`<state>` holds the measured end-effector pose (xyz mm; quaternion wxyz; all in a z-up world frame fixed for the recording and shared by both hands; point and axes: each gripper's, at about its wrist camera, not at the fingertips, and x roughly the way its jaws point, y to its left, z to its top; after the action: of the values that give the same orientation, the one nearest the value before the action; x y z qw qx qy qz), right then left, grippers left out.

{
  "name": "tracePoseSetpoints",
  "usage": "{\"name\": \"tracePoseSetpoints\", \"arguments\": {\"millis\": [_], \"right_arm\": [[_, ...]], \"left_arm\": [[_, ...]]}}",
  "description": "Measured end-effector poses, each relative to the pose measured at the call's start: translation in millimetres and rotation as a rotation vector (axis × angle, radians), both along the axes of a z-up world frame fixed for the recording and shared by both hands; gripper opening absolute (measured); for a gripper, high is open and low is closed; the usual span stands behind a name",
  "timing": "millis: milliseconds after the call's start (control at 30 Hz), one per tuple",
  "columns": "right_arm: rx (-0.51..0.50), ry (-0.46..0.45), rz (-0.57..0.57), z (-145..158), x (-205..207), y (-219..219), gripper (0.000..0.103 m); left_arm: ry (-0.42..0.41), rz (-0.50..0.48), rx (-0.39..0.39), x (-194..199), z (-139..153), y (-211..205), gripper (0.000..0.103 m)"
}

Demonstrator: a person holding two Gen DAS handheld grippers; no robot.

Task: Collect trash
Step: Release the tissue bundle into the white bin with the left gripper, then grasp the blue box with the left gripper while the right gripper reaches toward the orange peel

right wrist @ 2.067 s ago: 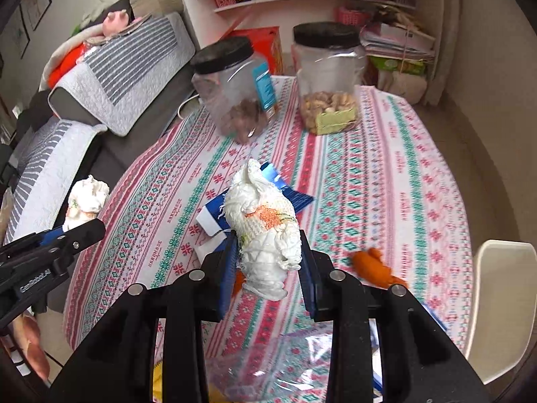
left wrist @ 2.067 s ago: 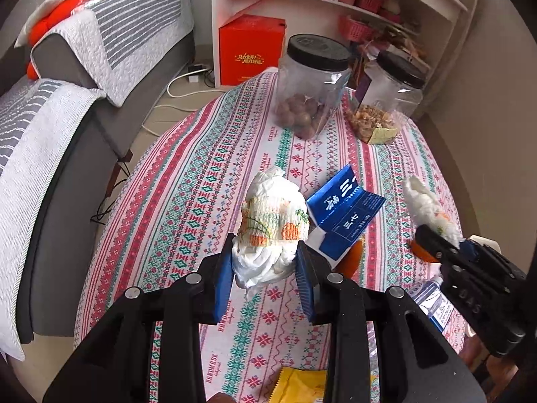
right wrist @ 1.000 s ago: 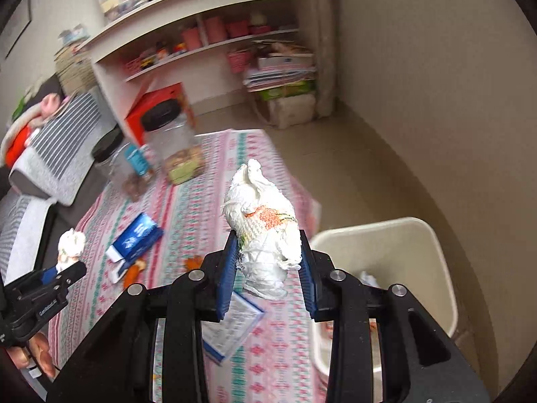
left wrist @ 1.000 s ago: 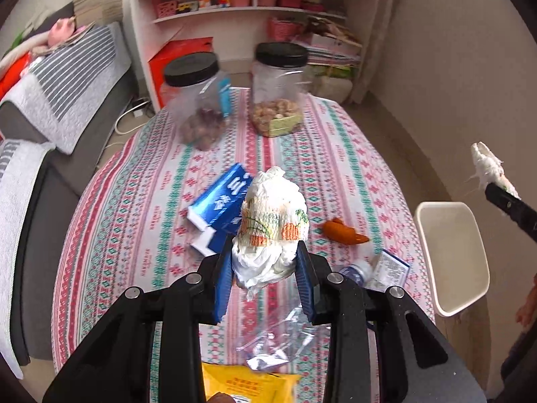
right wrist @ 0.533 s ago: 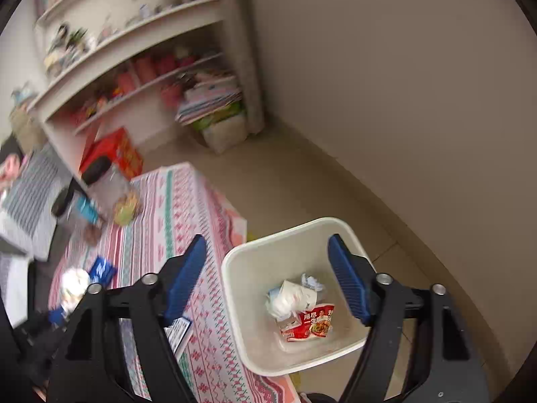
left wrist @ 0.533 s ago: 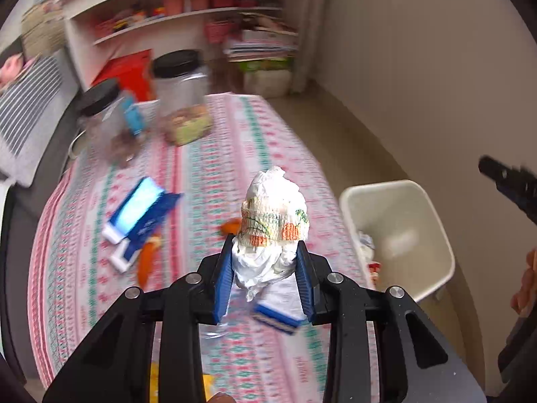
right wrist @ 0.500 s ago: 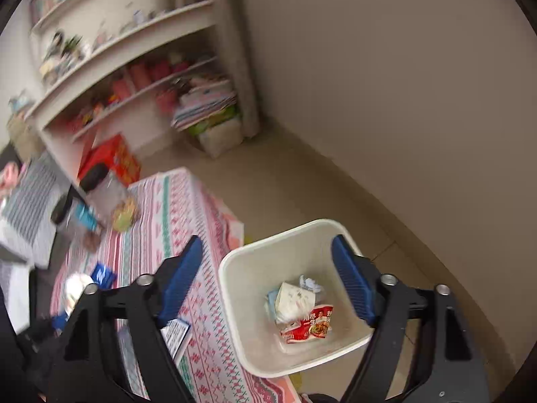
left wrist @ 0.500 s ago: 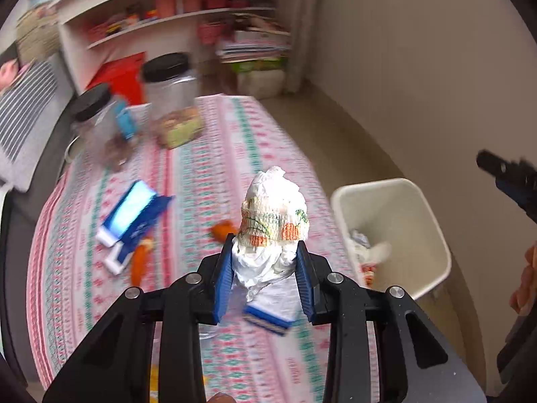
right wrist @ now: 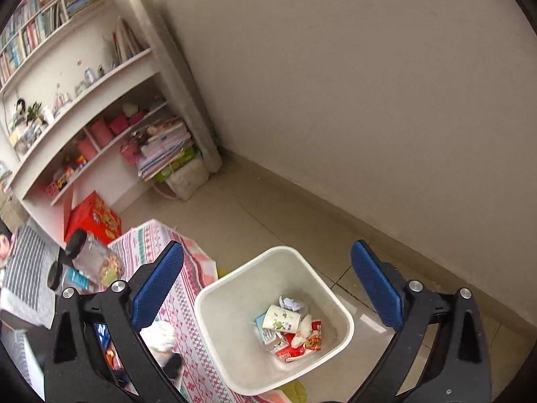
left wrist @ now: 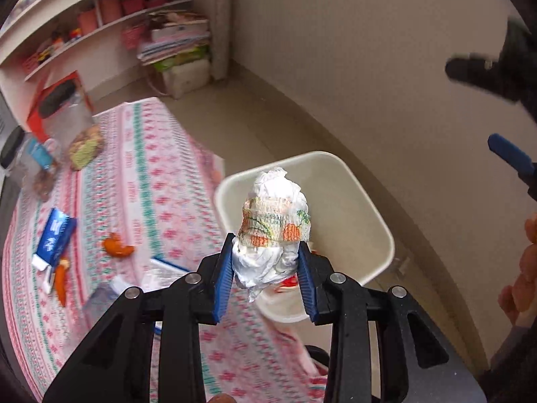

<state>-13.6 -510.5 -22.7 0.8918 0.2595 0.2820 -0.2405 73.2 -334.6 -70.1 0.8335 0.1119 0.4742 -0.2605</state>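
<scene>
Left tool (left wrist: pixel 265 265): clenched on crumpled diaper (left wrist: pixel 273 231), white bin (left wrist: pixel 376 221) just beyond it. Right tool (right wrist: pixel 268 288): released (jaws wide), bin (right wrist: pixel 214 305) with wrappers directly ahead.

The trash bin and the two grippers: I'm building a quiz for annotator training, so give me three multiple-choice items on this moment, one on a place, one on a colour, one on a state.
1. Where does the trash bin stand?
A. on the shelf
B. on the floor beside the table
C. on the sofa

2. What colour are the pads on the gripper fingers?
A. blue
B. yellow
C. white

3. What state is the right gripper in?
A. shut on a wad
B. shut on a bottle
C. open, holding nothing

Answers:
1 B: its rim sits against the edge of the striped tablecloth, with floor tiles around it.
2 A: both views show blue pads on black arms.
3 C: its jaws stand wide apart above the bin, while the left gripper is clamped on the crumpled tissue wad.
</scene>
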Motion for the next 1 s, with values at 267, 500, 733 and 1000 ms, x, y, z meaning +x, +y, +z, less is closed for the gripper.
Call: {"name": "tracePoseSetpoints", "arguments": {"millis": [267, 500, 733, 1000], "right_arm": [[0.026, -0.021, -0.032, 2, -6, -16, 0.096], [0.016, 0.009, 0.029, -2, 9, 5, 0.096], [0.005, 0.072, 0.127, -9, 37, 34, 0.096], [-0.04, 0.133, 0.218, -16, 65, 75, 0.096]], "left_arm": [[0.047, -0.008, 0.012, -2, -11, -17, 0.056], [0.009, 0.042, 0.076, 11, -10, 12, 0.063], [0.017, 0.127, 0.187, 45, -21, 60, 0.067], [0.037, 0.252, 0.289, 97, -33, 153, 0.068]]}}
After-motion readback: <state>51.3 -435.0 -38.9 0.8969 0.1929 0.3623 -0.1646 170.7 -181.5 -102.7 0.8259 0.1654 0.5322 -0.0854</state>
